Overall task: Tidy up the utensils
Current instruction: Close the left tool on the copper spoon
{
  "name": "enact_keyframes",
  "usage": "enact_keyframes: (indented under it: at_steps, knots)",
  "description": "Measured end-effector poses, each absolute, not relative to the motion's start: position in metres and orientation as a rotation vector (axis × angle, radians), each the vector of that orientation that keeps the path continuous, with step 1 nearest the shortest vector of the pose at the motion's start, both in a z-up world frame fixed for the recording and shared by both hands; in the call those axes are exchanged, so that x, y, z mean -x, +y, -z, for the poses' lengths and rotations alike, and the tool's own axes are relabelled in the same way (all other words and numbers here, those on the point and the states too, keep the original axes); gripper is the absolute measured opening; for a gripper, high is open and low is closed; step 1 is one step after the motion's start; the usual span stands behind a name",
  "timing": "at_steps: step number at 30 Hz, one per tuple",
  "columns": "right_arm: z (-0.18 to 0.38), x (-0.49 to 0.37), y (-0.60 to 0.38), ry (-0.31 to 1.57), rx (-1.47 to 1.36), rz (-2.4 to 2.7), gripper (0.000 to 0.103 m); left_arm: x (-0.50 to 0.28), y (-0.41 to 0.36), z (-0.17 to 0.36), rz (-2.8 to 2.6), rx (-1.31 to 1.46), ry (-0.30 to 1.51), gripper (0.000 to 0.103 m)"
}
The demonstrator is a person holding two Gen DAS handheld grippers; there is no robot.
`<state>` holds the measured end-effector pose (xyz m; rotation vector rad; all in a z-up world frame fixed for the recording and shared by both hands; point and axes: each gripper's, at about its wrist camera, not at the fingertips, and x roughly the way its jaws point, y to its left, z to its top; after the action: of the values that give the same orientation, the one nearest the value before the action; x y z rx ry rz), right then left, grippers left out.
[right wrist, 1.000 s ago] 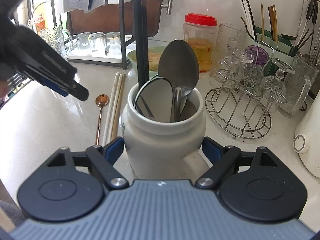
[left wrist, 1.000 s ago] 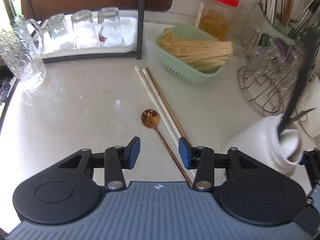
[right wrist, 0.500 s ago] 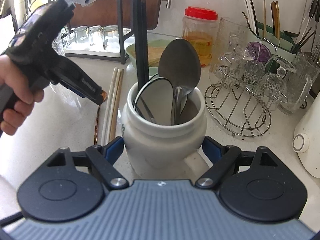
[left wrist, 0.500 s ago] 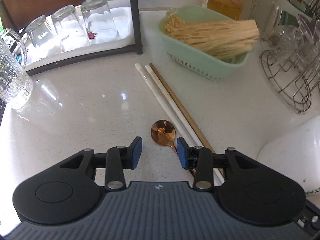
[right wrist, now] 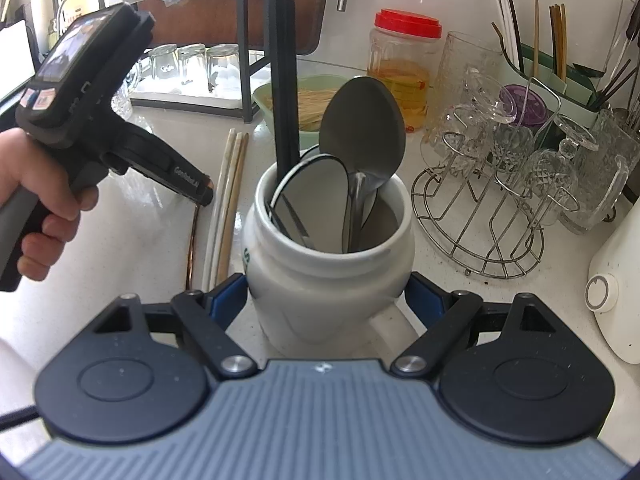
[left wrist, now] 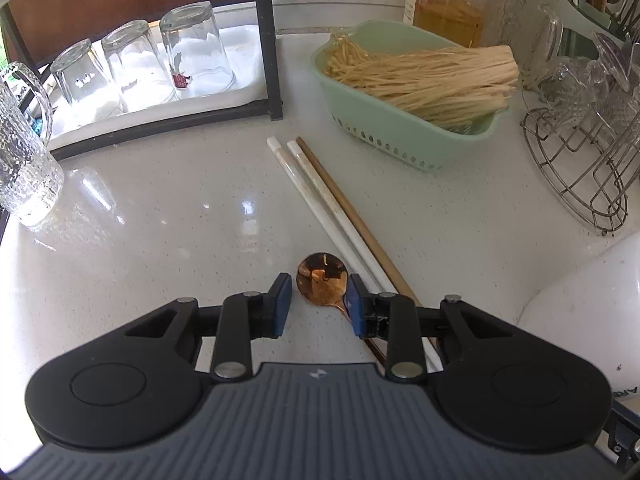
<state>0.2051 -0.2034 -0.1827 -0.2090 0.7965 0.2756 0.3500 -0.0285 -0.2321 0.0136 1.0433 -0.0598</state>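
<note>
A copper spoon (left wrist: 322,282) lies on the white counter beside two white chopsticks (left wrist: 332,216) and a wooden one (left wrist: 360,224). My left gripper (left wrist: 318,306) is down at the counter with the spoon's bowl between its blue pads. Its jaws are closing and a gap still shows on the left side. The right wrist view shows a hand holding the left gripper (right wrist: 202,194) over the spoon's handle (right wrist: 192,240). My right gripper (right wrist: 326,300) is shut on the white jar (right wrist: 328,264), which holds a large grey spoon (right wrist: 362,132) and other utensils.
A green basket (left wrist: 400,136) of pale strands stands behind the chopsticks. A wire rack (left wrist: 580,168) with glassware is on the right, upturned glasses (left wrist: 136,72) on a tray at back left, a glass mug (left wrist: 24,160) at far left. A white appliance (right wrist: 616,280) stands right of the jar.
The left gripper came down and forward until the spoon's bowl sat between its pads, and its jaws narrowed. The right gripper and the jar stayed put.
</note>
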Motion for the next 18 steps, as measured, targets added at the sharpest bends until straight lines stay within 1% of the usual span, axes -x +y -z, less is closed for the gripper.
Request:
enact_keyframes:
  at_steps: [11,18]
  knots:
    - [0.1819,-0.2084,-0.2031,0.807,0.227,-0.291,0.088,-0.3511,-0.0320,0.2327,0.062,-0.031,1.005,0.035]
    - [0.1823,-0.2082,-0.2041,0.802,0.234,-0.300,0.088,-0.3486,-0.0279,0.2333,0.056,0.001,0.997,0.033]
